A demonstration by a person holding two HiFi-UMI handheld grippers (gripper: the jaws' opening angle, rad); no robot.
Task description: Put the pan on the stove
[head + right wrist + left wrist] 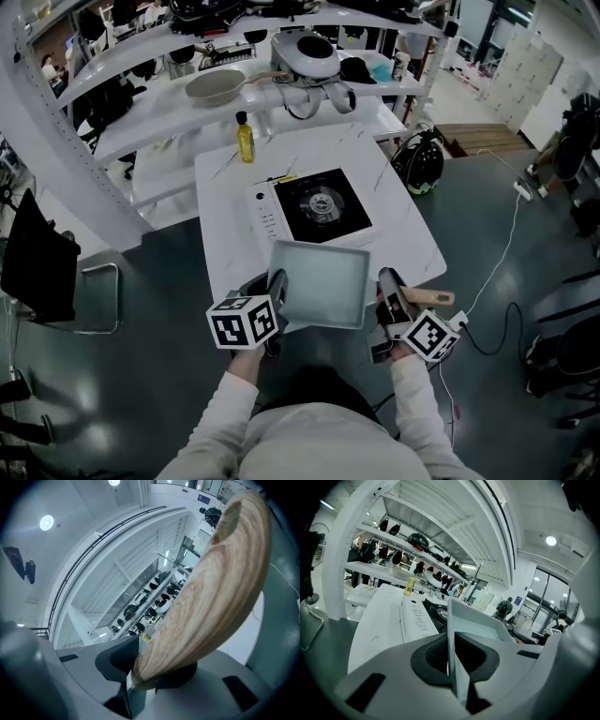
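A square grey pan with a wooden handle hangs over the near edge of the white table, just in front of the black portable stove. My left gripper is shut on the pan's left rim; in the left gripper view the thin pan wall stands clamped between the pads of the left gripper, and the stove lies beyond. My right gripper is shut on the handle, and in the right gripper view the wooden handle fills the jaws of the right gripper.
A yellow oil bottle stands at the table's far left behind the stove. Shelves behind carry a beige bowl and a white cooker. A black chair is at left, and a cable runs over the floor at right.
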